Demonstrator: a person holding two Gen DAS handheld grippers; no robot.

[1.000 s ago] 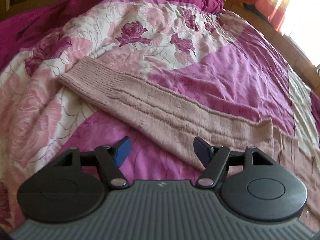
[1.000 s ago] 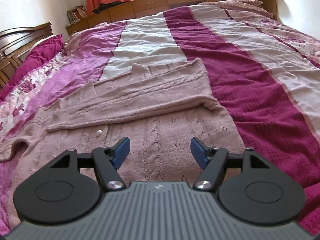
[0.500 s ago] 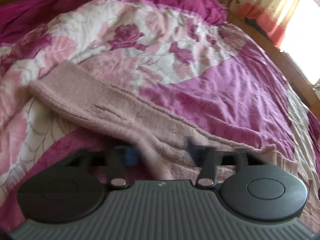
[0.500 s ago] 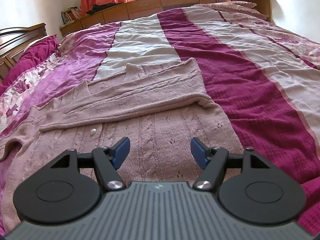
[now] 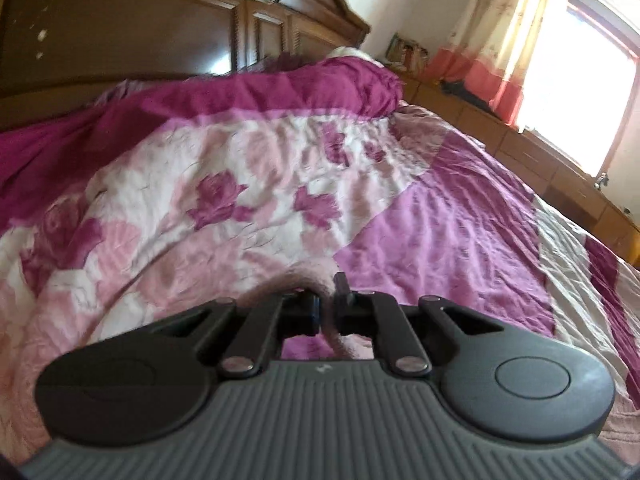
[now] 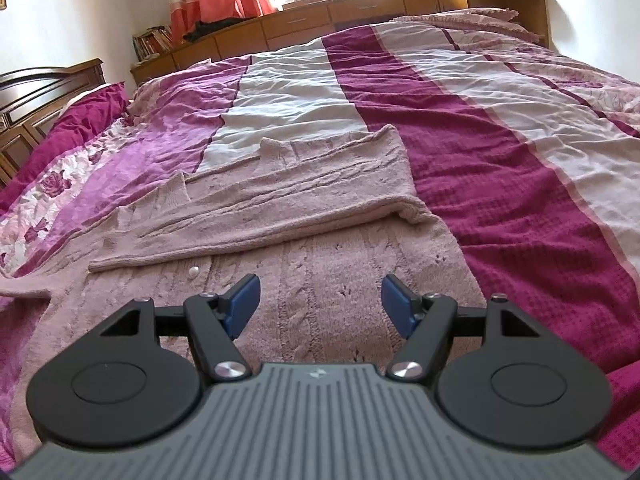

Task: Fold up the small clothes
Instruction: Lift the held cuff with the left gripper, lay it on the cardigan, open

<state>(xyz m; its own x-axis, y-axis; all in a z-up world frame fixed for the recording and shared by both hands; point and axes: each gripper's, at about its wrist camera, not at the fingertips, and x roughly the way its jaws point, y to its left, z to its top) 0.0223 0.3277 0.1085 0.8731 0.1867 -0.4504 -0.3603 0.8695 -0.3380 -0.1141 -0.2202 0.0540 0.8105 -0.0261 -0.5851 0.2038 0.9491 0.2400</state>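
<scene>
A dusty-pink knitted cardigan (image 6: pixel 320 248) lies flat on the bed, one sleeve (image 6: pixel 280 192) folded across its body. My right gripper (image 6: pixel 320 304) is open and empty, low over the cardigan's lower body. My left gripper (image 5: pixel 328 312) is shut on the cardigan's other sleeve (image 5: pixel 308 276), a bunched fold of pink knit pinched between its jaws and lifted off the bedspread. The rest of that sleeve is hidden under the gripper.
The bed has a floral pink and magenta bedspread (image 5: pixel 280 184) with striped panels (image 6: pixel 480 120). A dark wooden headboard (image 5: pixel 160 32) stands beyond it. Low wooden cabinets (image 6: pixel 340 12) run under the curtained window (image 5: pixel 580 92).
My left gripper dropped onto the sleeve, closed on it and lifted it, tilting up toward the headboard. My right gripper stayed open and crept slightly forward over the cardigan.
</scene>
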